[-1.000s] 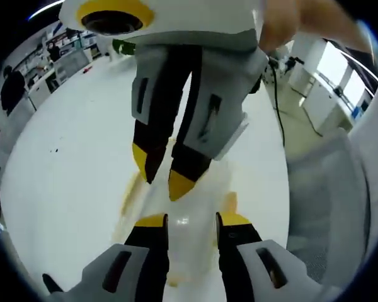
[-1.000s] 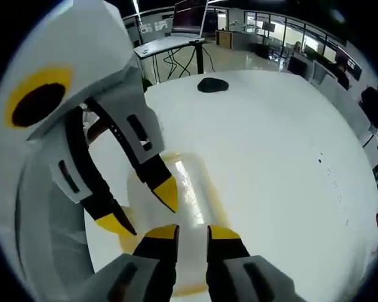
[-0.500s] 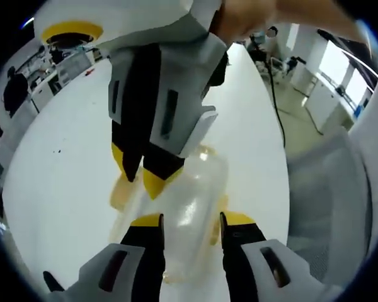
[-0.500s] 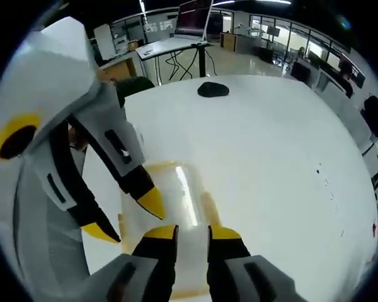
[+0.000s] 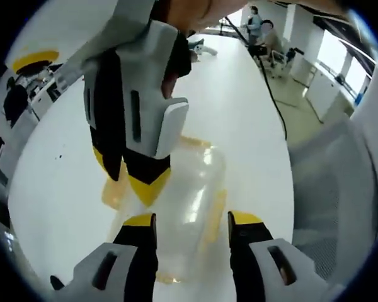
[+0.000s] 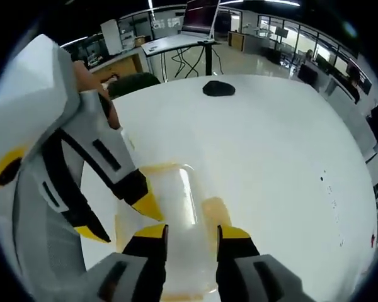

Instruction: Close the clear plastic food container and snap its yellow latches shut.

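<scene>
No text, label, brand or number can be read in the two views. The monitor (image 6: pixel 198 14) far behind the bench (image 6: pixel 283 138) is lit, but its content is too small to read

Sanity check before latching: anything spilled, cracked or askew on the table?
Nothing stands out. The container lies flat on the white table, no spill or visible damage. Both grippers hover open over it.

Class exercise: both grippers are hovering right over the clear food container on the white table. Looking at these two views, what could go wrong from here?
1. Both grippers crowd the container: the right gripper sits close to the left gripper, so the tips could collide.
2. The container lies loose on the smooth white table; a sideways push on a yellow latch might slide it instead of snapping it shut.
</scene>
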{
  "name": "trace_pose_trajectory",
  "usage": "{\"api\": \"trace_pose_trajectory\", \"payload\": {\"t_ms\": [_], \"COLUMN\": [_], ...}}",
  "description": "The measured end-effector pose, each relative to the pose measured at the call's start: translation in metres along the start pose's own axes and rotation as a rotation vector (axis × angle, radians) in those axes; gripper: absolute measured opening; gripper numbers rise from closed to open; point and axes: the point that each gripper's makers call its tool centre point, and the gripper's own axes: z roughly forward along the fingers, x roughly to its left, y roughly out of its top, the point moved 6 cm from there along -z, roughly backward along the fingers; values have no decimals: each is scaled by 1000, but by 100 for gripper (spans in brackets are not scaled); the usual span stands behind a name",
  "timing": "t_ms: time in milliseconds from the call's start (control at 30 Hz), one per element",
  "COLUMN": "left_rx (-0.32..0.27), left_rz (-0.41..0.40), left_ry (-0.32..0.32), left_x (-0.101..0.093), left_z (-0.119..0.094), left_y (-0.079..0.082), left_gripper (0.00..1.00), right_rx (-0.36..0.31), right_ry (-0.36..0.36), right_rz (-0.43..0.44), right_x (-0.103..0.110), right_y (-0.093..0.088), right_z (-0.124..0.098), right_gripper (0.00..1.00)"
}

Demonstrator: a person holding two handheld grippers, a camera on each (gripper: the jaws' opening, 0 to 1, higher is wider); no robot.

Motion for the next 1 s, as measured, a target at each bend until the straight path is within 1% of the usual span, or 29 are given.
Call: {"api": "trace_pose_trajectory", "payload": {"t_ms": [167, 233, 333, 367, 400, 467, 500, 633, 667, 800, 900, 933, 967, 1000], "left_rx": [-4, 3, 17, 22, 26, 27, 26, 28, 29, 28, 44, 57, 60, 64], "left_rz": [10, 45, 83, 87, 100, 114, 120, 142, 137, 116, 156, 206, 227, 226], "left_ry": [11, 26, 44, 46, 58, 65, 71, 81, 86, 101, 114, 126, 134, 136], "left_x": [-1, -2, -6, -7, -7, -8, -8, -7, -6, -6, -8, -9, -9, -10], "left_z": [0, 1, 2, 3, 3, 3, 4, 5, 5, 5, 7, 8, 9, 9], "left_y": [-1, -2, -2, -3, -3, -3, -3, -2, -2, -1, -2, -3, -3, -4], "left_gripper": [44, 44, 45, 45, 45, 45, 45, 43, 43, 41, 42, 42, 42, 43], "right_rx": [5, -1, 42, 7, 13, 4, 13, 20, 22, 31, 45, 57, 63, 69], "right_ry": [36, 50, 73, 93, 92, 112, 132, 153, 159, 179, 189, 192, 194, 195], "right_rz": [-4, 7, 40, 59, 66, 40, 32, 30, 31, -17, -39, -60, -68, -78], "right_x": [-1, -2, -5, -6, -7, -6, -5, -6, -7, -7, -6, -5, -5, -5], "right_y": [0, 1, -10, -9, -11, -11, -12, -11, -11, -9, -7, -5, -5, -4], "right_z": [2, 3, 8, 7, 7, 7, 8, 9, 9, 11, 11, 11, 12, 12], "right_gripper": [30, 31, 32, 31, 32, 33, 34, 36, 36, 35, 35, 35, 35, 35]}}
